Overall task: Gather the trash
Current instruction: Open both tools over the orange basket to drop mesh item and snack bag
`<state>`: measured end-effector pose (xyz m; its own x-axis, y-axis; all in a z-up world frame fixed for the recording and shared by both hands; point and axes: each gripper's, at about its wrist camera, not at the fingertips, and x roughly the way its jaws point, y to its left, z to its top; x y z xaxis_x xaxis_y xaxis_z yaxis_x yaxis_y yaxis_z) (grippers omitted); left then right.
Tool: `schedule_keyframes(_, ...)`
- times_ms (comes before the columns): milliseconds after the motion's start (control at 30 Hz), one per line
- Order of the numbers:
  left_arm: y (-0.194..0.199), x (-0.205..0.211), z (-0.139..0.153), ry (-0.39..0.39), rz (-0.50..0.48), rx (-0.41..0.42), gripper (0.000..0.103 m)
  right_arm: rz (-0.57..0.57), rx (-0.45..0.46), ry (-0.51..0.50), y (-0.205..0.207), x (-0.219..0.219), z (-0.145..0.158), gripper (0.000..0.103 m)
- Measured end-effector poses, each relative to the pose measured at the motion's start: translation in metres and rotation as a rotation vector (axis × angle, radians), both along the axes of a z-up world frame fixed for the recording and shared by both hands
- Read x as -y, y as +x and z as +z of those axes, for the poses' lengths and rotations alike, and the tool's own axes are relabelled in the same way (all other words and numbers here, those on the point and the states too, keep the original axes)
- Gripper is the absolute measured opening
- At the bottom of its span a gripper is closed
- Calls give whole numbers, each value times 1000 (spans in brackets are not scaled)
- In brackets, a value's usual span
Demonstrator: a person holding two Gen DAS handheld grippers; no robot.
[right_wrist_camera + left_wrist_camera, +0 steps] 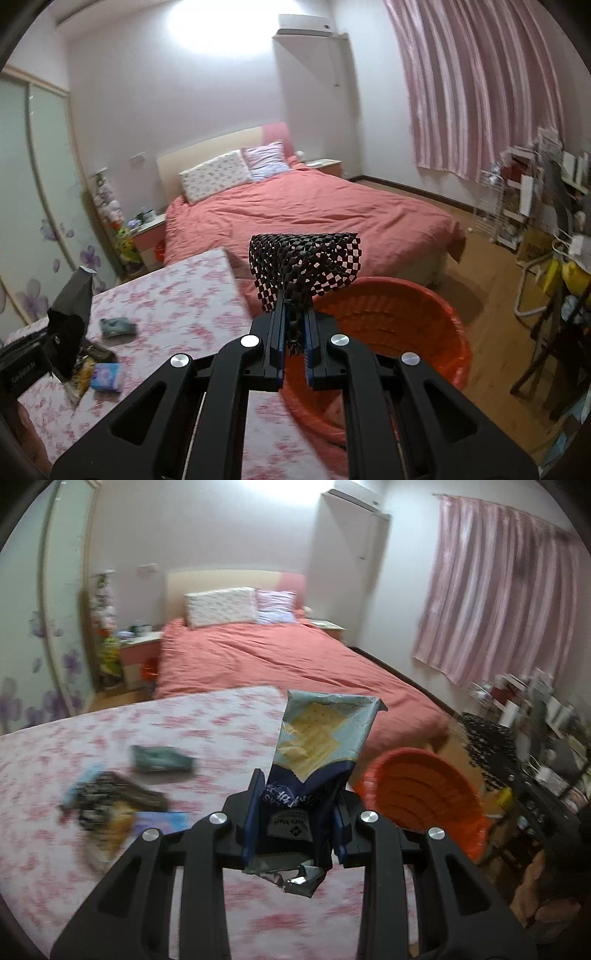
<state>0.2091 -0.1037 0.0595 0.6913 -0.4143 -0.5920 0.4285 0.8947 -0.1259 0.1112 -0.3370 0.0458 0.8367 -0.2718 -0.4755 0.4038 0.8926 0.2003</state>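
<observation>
Left wrist view: left gripper (295, 812) clamped on a cracker bag (317, 753), label partly legible "Mark", above the floral tablecloth (184, 723); orange basket (424, 794) right.
Right wrist view: right gripper (295, 332) clamped on checkered wrapper (306, 262), over basket.

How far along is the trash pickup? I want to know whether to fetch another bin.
Nothing visibly binned yet: the orange basket shows no trash in its visible part. In hand: the left gripper clamps a cracker wrapper; the right gripper clamps a checkered wrapper above the basket. Left: a teal packet, blue packet and crumpled wrappers on the floral table.
</observation>
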Motion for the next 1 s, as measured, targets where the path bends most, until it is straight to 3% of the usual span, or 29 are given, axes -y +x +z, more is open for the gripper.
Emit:
schedule_keyframes(367,13,125,-48,34,-205,-88,33,-98,-40,102,3,75,-41,8)
schedule_keyframes(500,25,155,-71,49,-246,-135,39,-96,-67,151,6,93,-58,10)
schedule_keyframes(667,33,173,-97,86,-260,-181,54,-107,-97,177,6,103,-74,41)
schedule_keyframes(833,37,164,-103,116,-230,-179,59,-113,-108,180,2,101,-74,47)
schedule_keyframes(933,35,148,-100,157,-187,-133,64,-115,-115,151,3,99,-68,58)
schedule_keyframes(1000,33,131,-96,189,-143,-91,68,-113,-112,120,2,90,-62,59)
